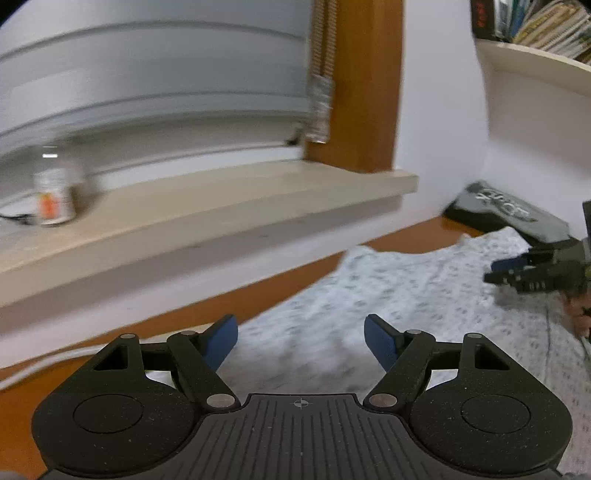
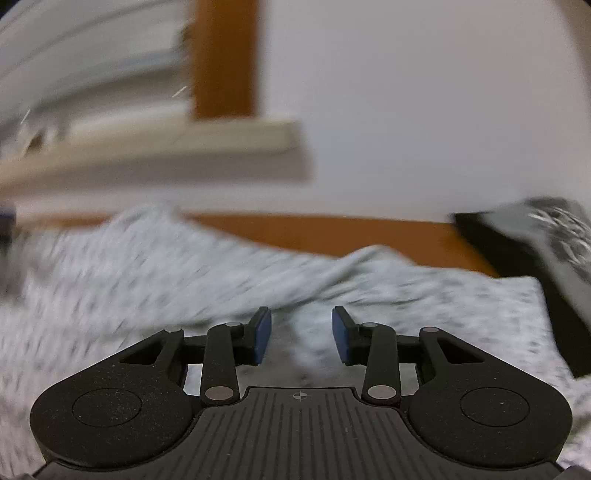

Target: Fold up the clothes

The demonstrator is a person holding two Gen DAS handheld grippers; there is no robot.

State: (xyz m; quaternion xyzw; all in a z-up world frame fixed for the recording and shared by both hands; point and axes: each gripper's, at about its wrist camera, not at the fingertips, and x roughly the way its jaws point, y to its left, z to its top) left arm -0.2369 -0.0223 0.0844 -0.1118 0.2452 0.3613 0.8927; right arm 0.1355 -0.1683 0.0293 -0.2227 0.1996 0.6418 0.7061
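Observation:
A white garment with small grey speckles (image 1: 406, 295) lies spread on an orange-brown table (image 1: 258, 295). My left gripper (image 1: 301, 332) is open wide, blue pads apart, just above the garment's near part, with nothing between the pads. My right gripper shows at the right edge of the left wrist view (image 1: 524, 273), low over the garment. In the right wrist view the same garment (image 2: 147, 266) is rumpled, with a raised fold running across. My right gripper (image 2: 301, 332) is open over that fold and holds nothing. Both views are blurred by motion.
A beige window sill (image 1: 221, 206) juts out over the table's far edge, with a small bottle (image 1: 53, 195) on it. A folded black and grey garment (image 1: 509, 214) lies at the table's far right (image 2: 554, 251). A shelf of books (image 1: 535, 29) hangs above.

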